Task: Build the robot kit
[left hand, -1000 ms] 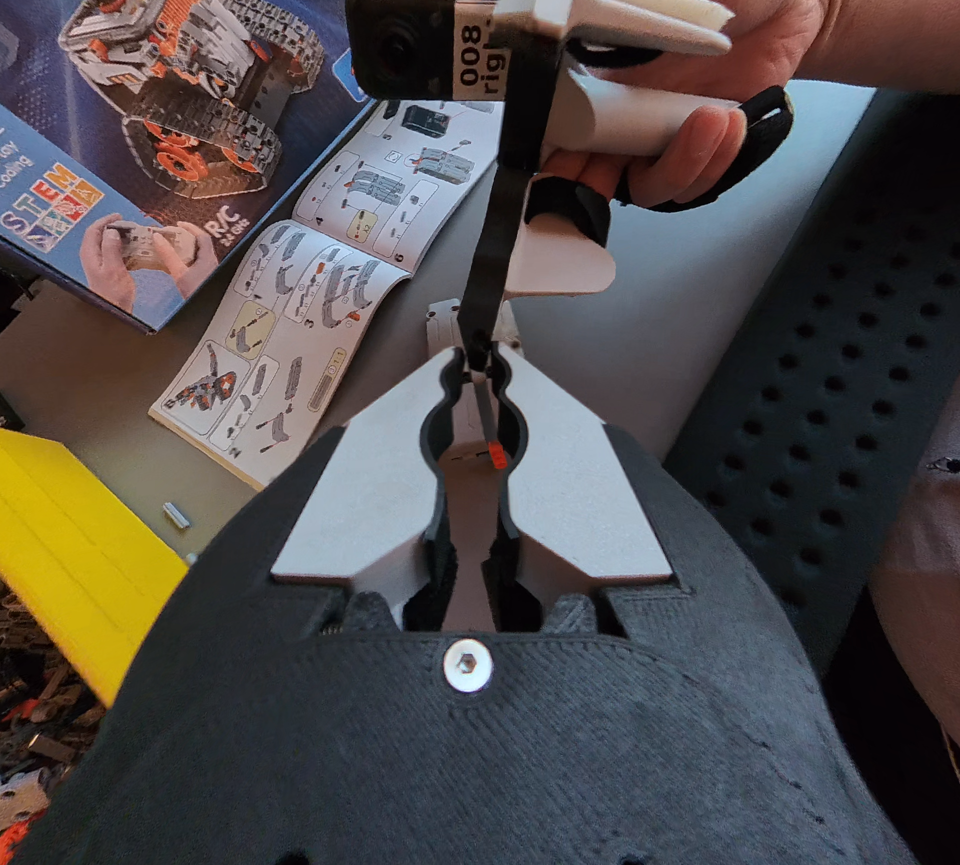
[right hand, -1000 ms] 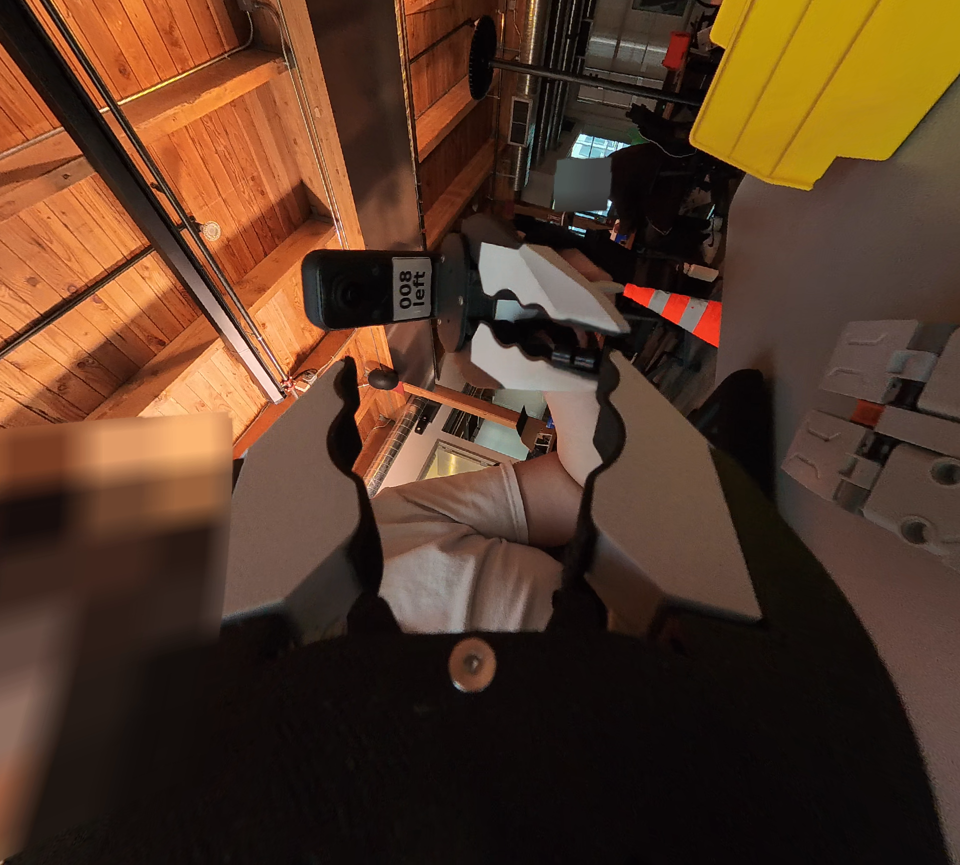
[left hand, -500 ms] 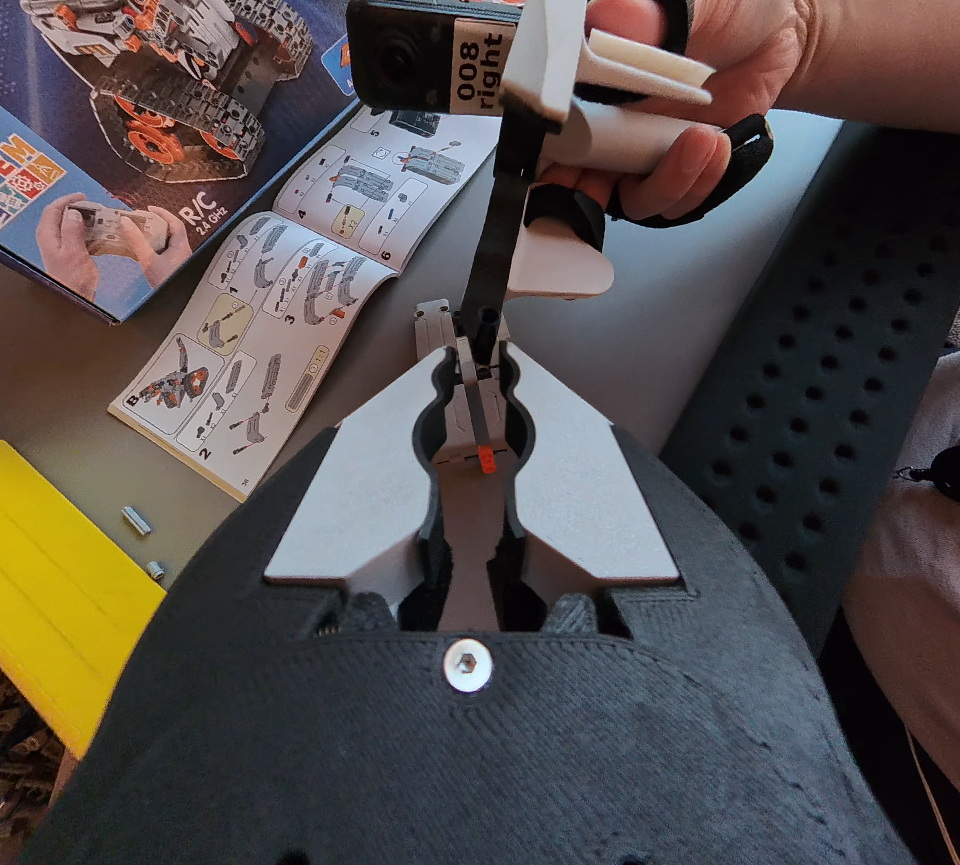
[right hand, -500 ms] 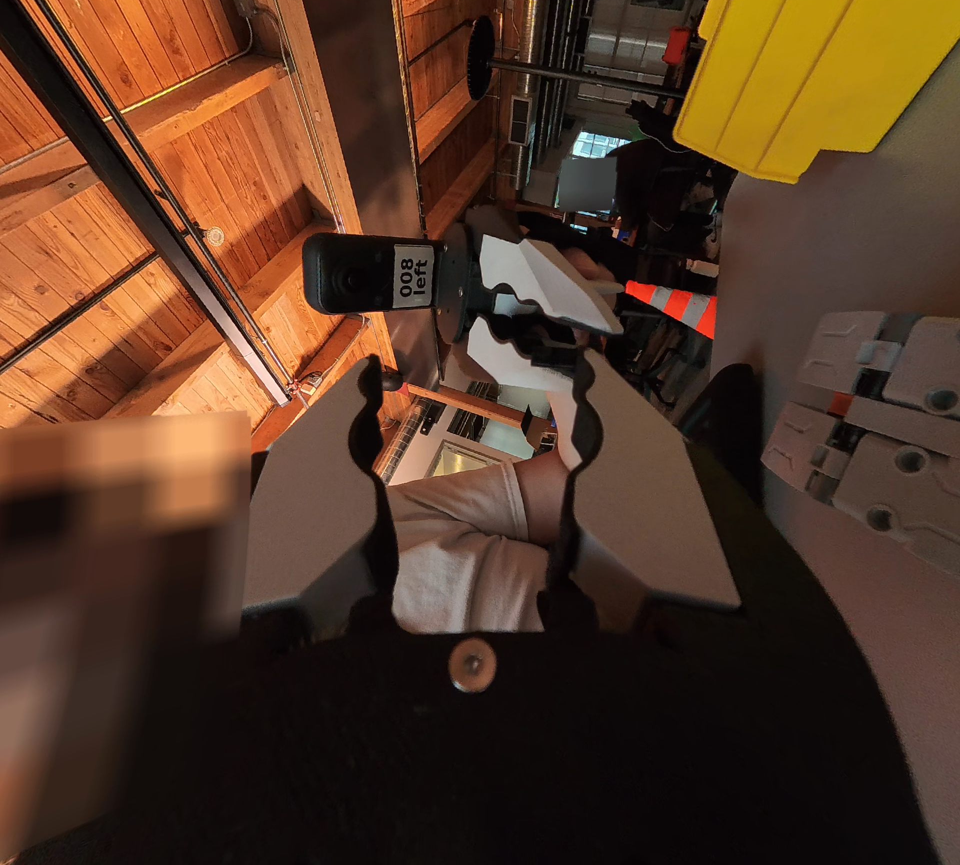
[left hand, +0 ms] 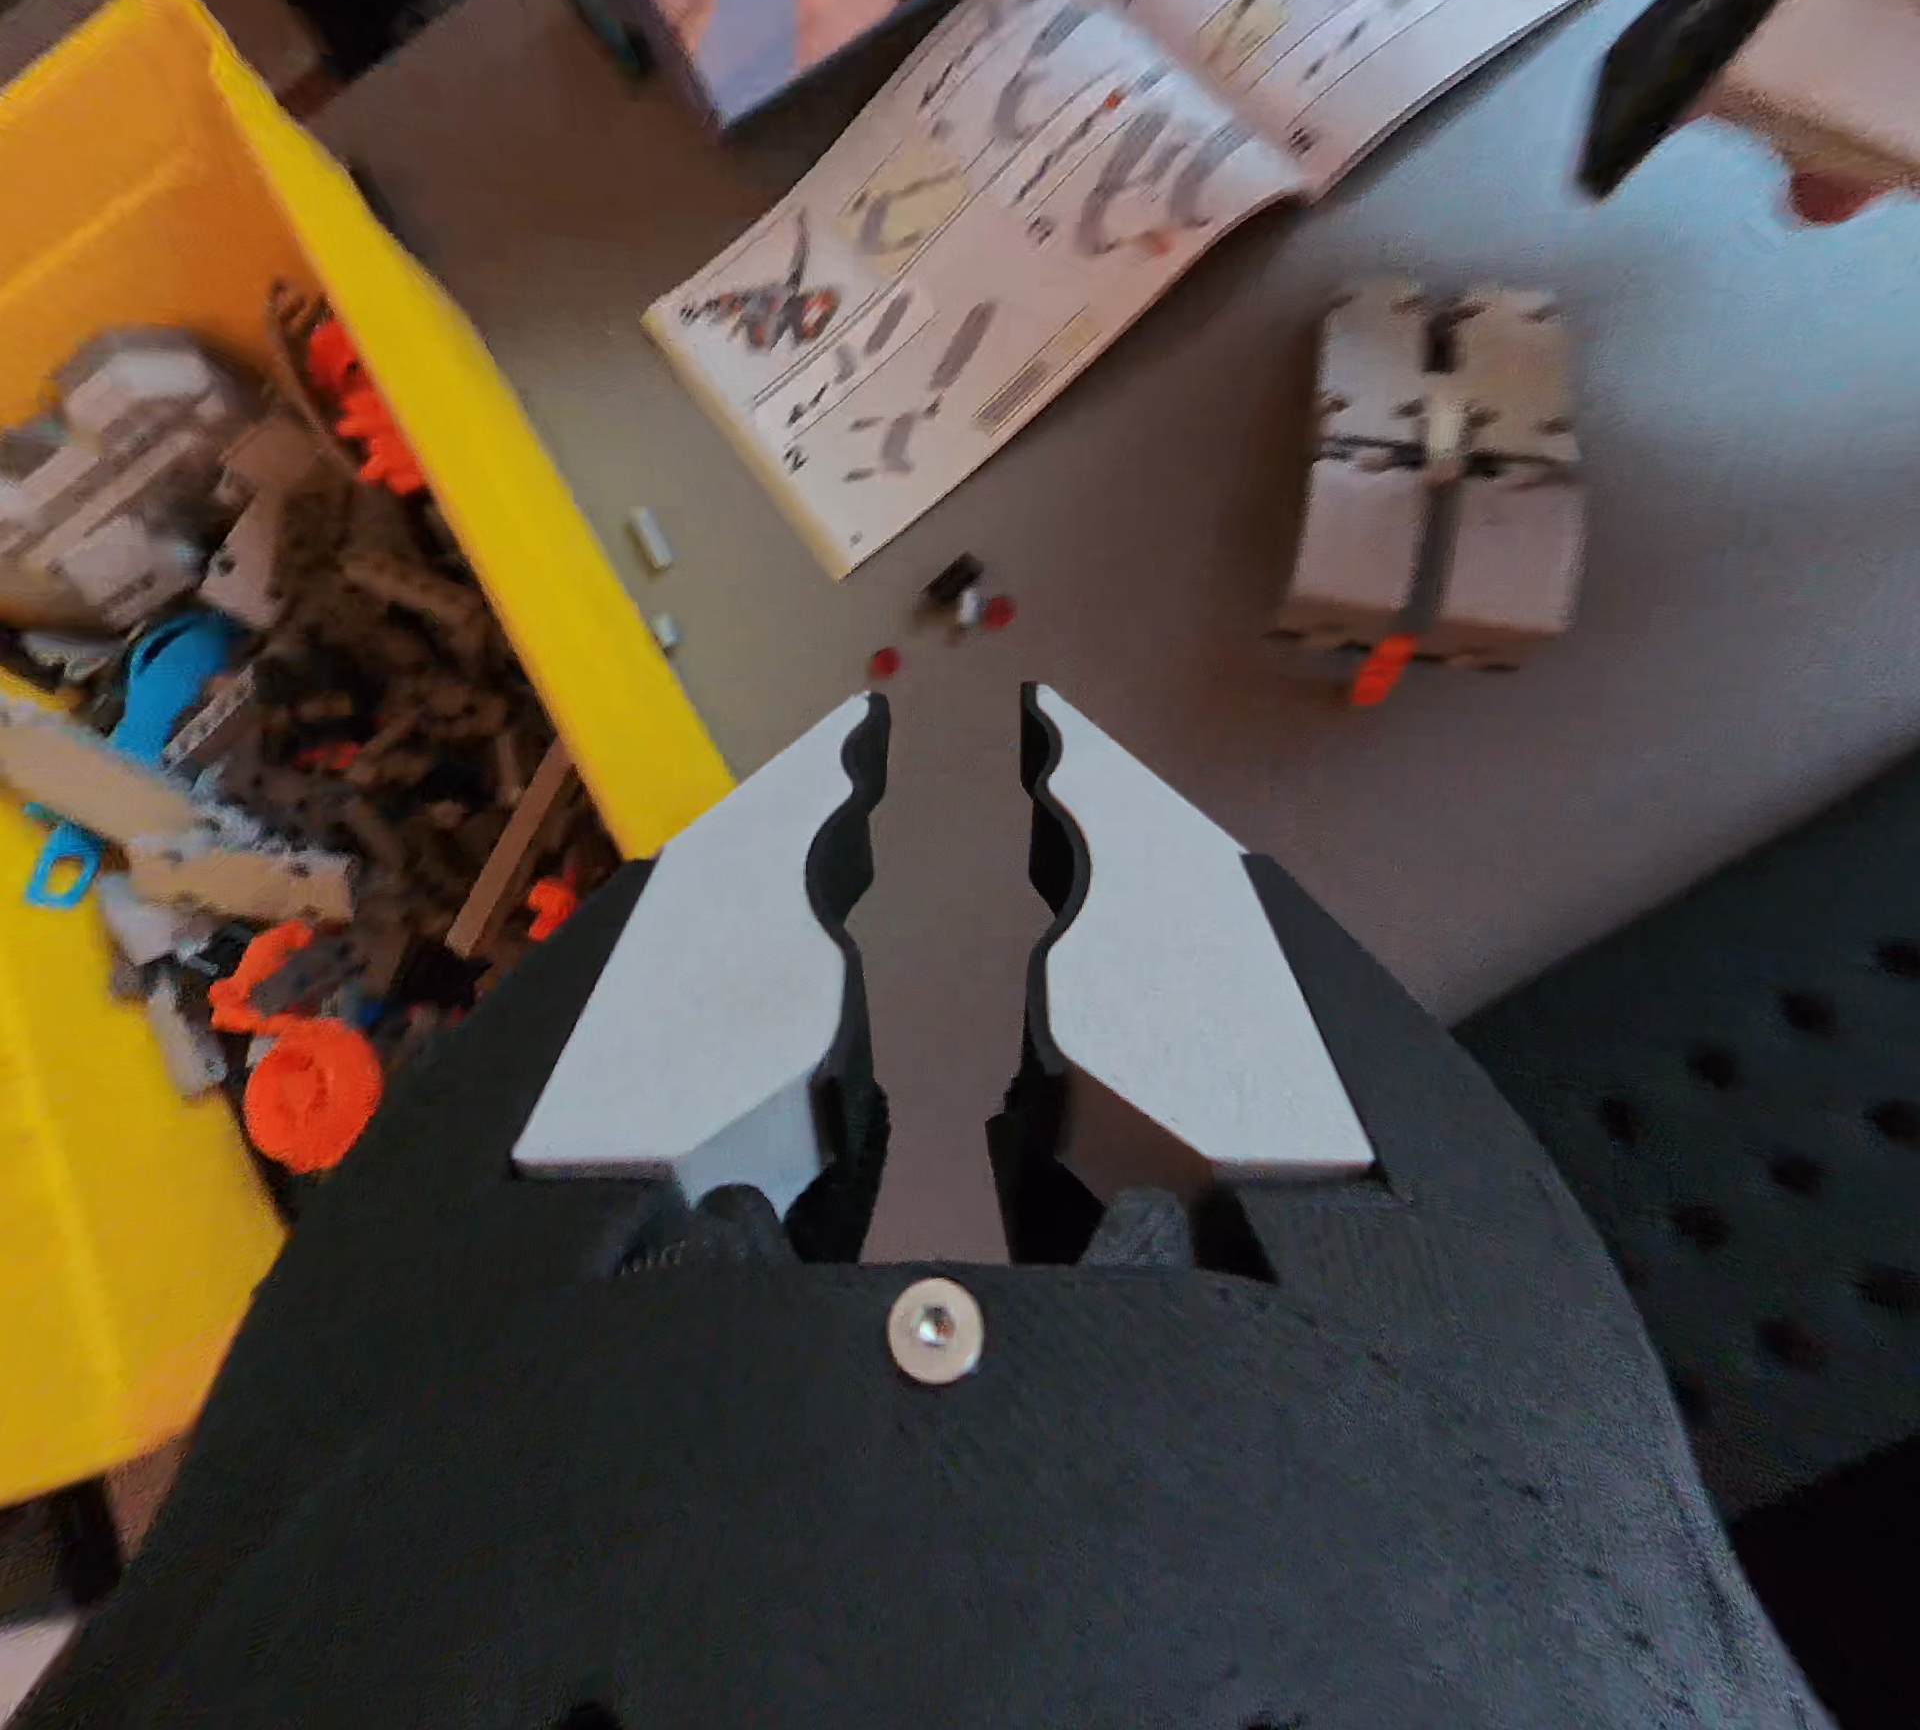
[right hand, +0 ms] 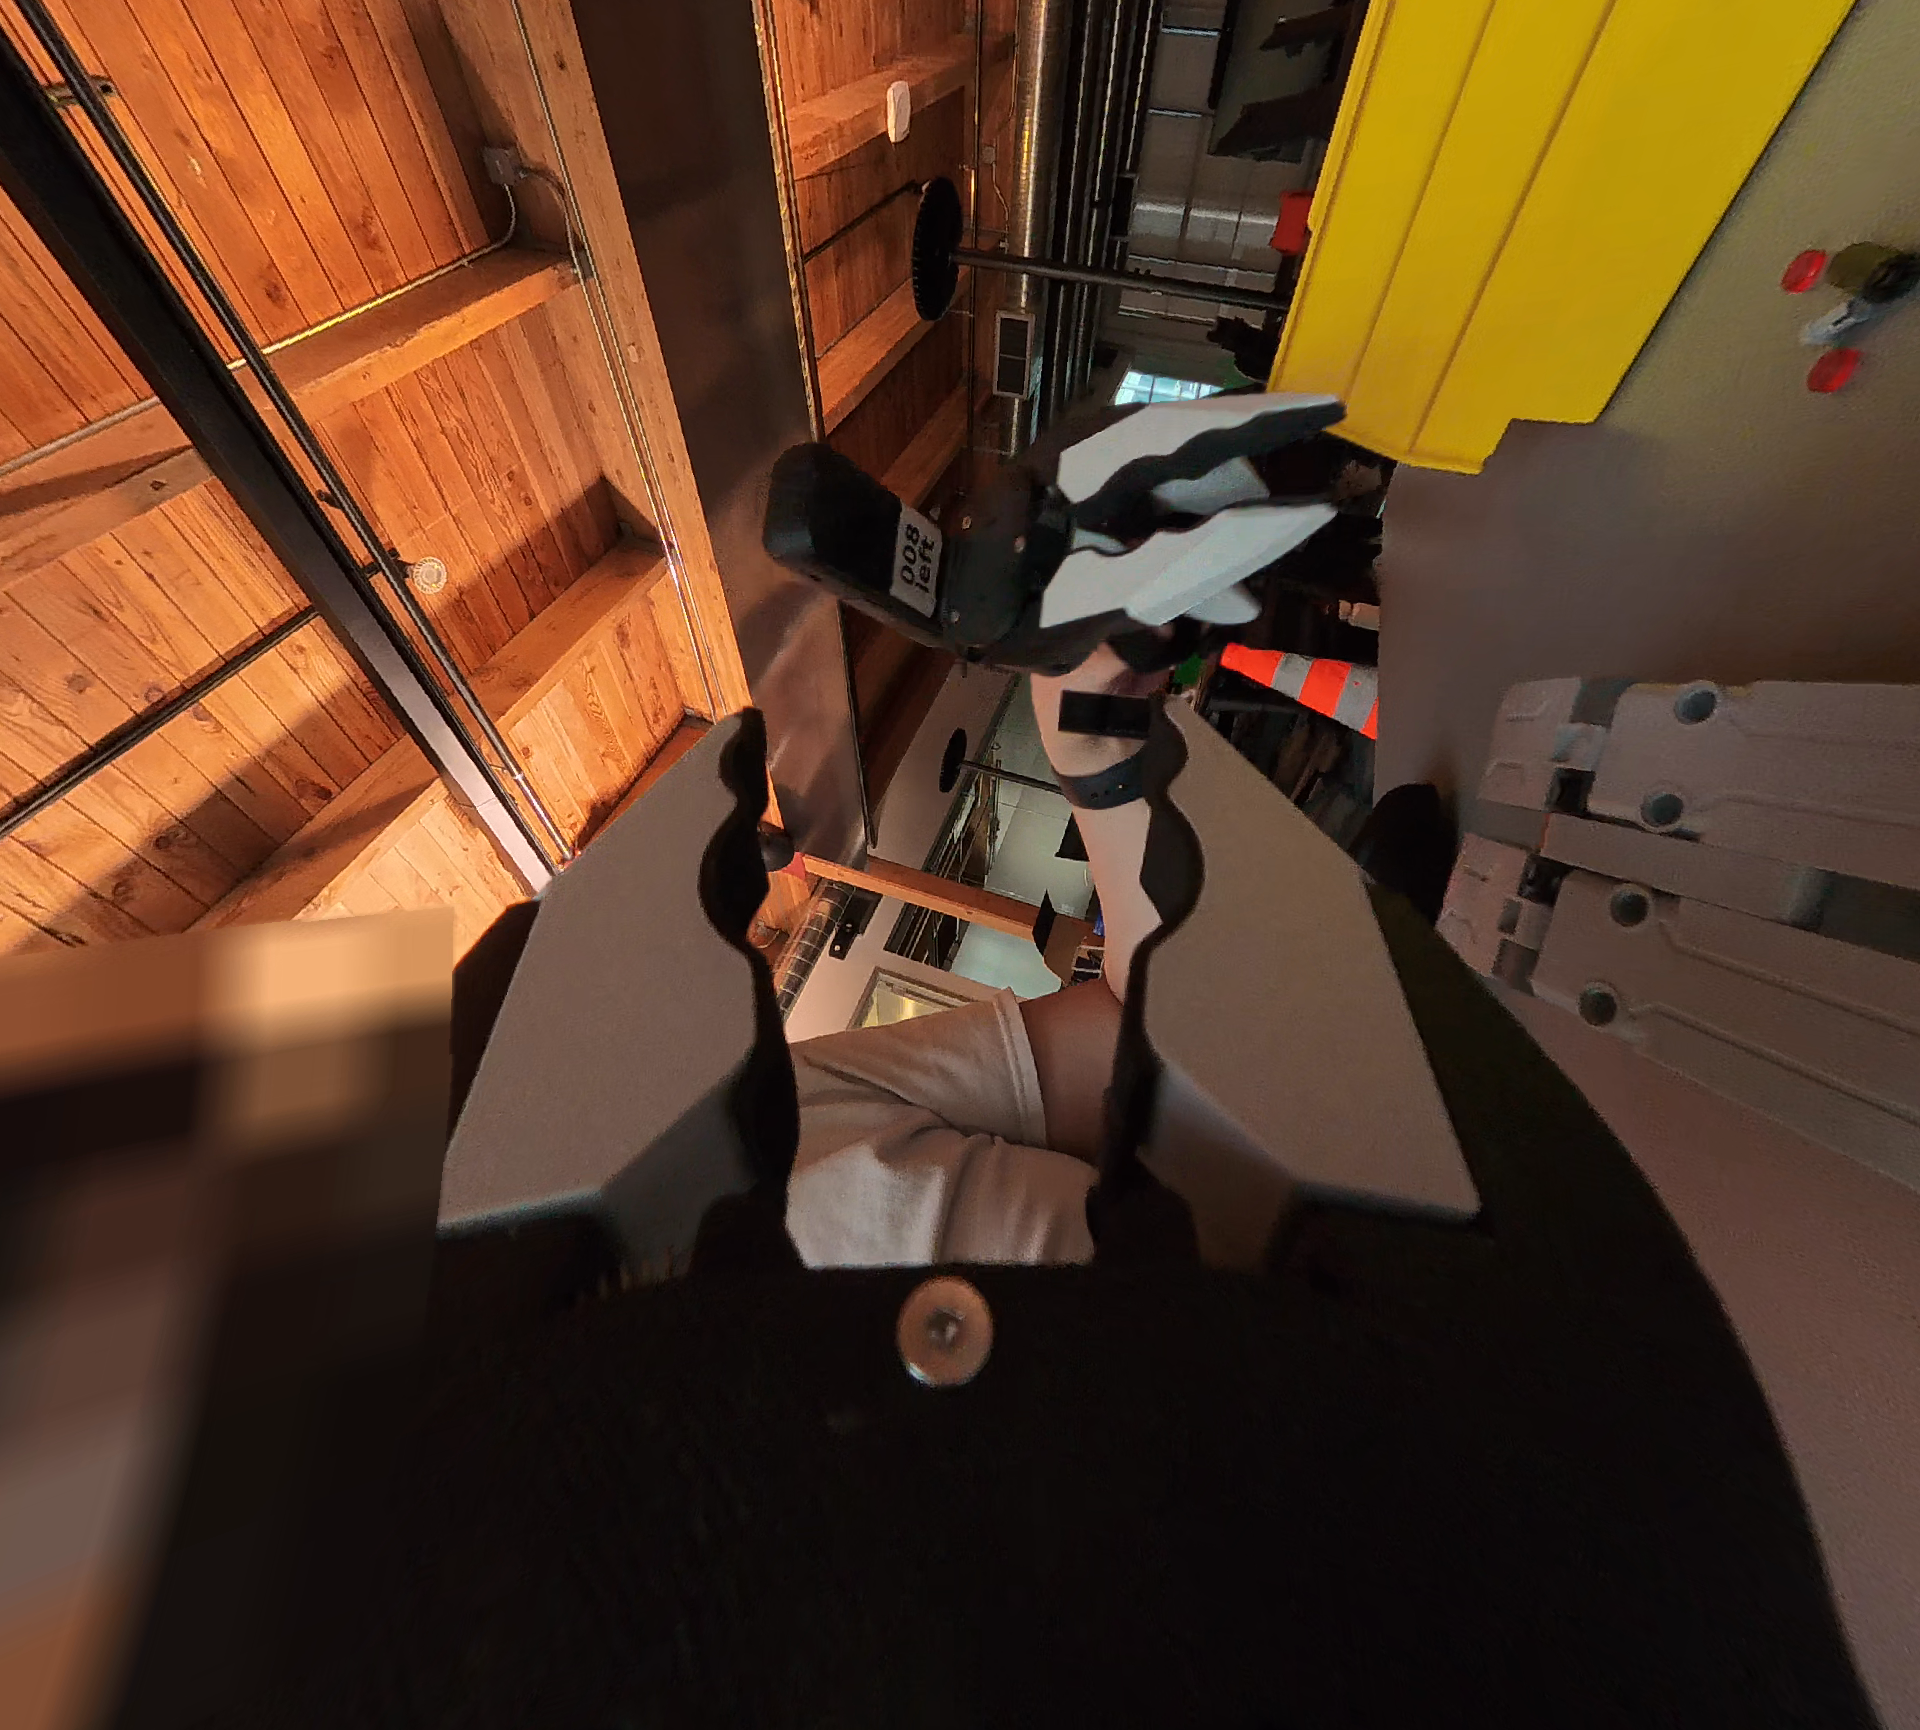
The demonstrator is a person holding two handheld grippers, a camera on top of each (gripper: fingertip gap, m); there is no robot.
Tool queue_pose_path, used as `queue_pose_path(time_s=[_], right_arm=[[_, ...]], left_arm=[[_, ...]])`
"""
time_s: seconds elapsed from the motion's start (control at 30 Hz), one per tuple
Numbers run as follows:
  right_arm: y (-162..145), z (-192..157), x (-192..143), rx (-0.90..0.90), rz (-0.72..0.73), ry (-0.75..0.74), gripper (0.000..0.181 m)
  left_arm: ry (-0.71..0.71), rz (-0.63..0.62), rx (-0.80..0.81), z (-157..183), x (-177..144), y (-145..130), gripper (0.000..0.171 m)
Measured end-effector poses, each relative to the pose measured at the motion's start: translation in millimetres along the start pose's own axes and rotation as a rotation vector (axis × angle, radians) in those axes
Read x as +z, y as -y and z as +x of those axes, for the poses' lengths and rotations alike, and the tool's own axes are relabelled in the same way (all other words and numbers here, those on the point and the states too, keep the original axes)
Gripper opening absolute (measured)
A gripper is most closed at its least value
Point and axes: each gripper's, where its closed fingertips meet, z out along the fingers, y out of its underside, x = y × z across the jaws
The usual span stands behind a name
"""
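Left hand-held gripper (left hand: 954,693) slightly parted, empty, over table (left hand: 1195,766); right hand-held gripper (right hand: 961,735) wider, empty.

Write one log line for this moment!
left gripper: open, empty, above loose bits | right gripper: open, empty | grey block: on table

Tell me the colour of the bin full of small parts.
Yellow. The bin shows best in the left wrist view, beside the left gripper.

The grey table (left hand: 1195,807) is looked down on from close above in the left wrist view. In the right wrist view, the wooden ceiling (right hand: 312,330) is faced sideways. The yellow plastic bin (left hand: 499,475) (right hand: 1538,122) and grey block assembly (left hand: 1444,475) (right hand: 1704,870) are seen in both.
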Motion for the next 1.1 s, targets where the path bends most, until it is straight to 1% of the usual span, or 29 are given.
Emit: queue_pose_path(time_s=[0.03, 0.1, 0.2, 0.23, 0.27, 0.33, 0.4, 0.47, 0.6, 0.67, 0.8, 0.9, 1.1], right_arm=[[2, -1, -1, -0.003, 0.006, -0.001, 0.073], [4, -2, -4, -0.011, 0.014, -0.001, 0.073], [8, -4, -7, -0.012, 0.026, 0.004, 0.073], [9, -4, -8, -0.017, 0.028, 0.002, 0.073], [10, -5, -9, -0.021, 0.030, 0.001, 0.073], [10, -7, -9, -0.023, 0.029, 0.006, 0.073], [9, -8, -9, -0.030, 0.022, 0.007, 0.073], [8, -11, -9, -0.043, 0.014, 0.007, 0.073], [9, -17, -10, -0.060, 0.013, 0.015, 0.073], [10, -17, -10, -0.061, 0.013, 0.015, 0.073], [9, -19, -10, -0.060, 0.010, 0.024, 0.073], [10, -21, -10, -0.066, 0.010, 0.028, 0.073], [12, -22, -12, -0.060, 0.018, 0.037, 0.073]], left_arm=[[0.030, -0.044, -0.007, -7, 4, -6, 0.023], [0.044, -0.094, -0.003, -9, 13, -11, 0.019], [-0.047, -0.132, 0.032, 7, 30, -5, 0.008], [-0.073, -0.171, 0.044, 9, 37, -7, 0.002], [-0.080, -0.236, 0.061, 8, 43, -11, 0.002], [-0.050, -0.349, 0.117, -2, 54, -18, 0.002], [-0.057, -0.388, 0.125, -3, 64, -20, 0.002], [-0.061, -0.380, 0.100, -2, 73, -22, 0.005], [-0.033, -0.317, 0.069, 1, 83, -28, 0.009], [-0.029, -0.291, 0.052, 1, 84, -28, 0.006], [-0.016, -0.274, 0.028, -3, 85, -27, 0.013], [-0.011, -0.261, 0.009, -4, 86, -26, 0.014], [-0.024, -0.202, -0.018, 0, 90, -23, 0.003]])
